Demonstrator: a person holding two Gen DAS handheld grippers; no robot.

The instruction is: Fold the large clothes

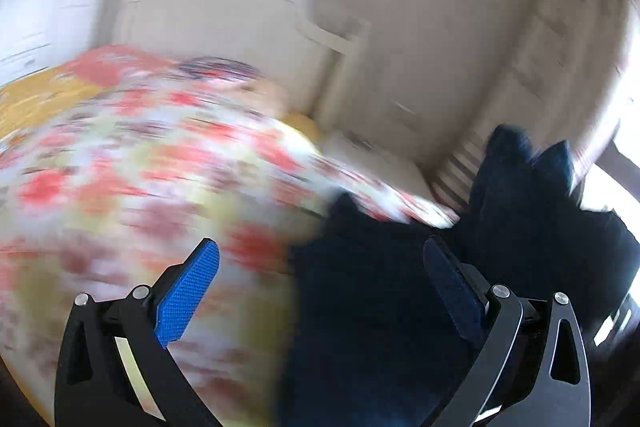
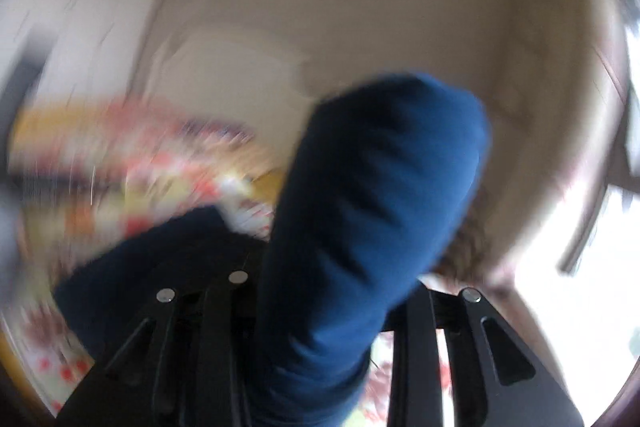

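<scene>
- The left gripper (image 1: pixel 320 291) points slightly downward over the bed, its jaws spread wide; the left blue pad (image 1: pixel 188 297) is bare and the other finger lies against the dark blue garment (image 1: pixel 372 307).
- The right gripper (image 2: pixel 320 307) is clamped on a bunched fold of that garment (image 2: pixel 372 195), which hides its fingertips.
- The floral bedspread (image 1: pixel 140 167) and white headboard (image 1: pixel 224 11) are smeared by blur.

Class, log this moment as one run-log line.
left gripper: open, empty | right gripper: shut on navy garment | floral bedspread: below
</scene>
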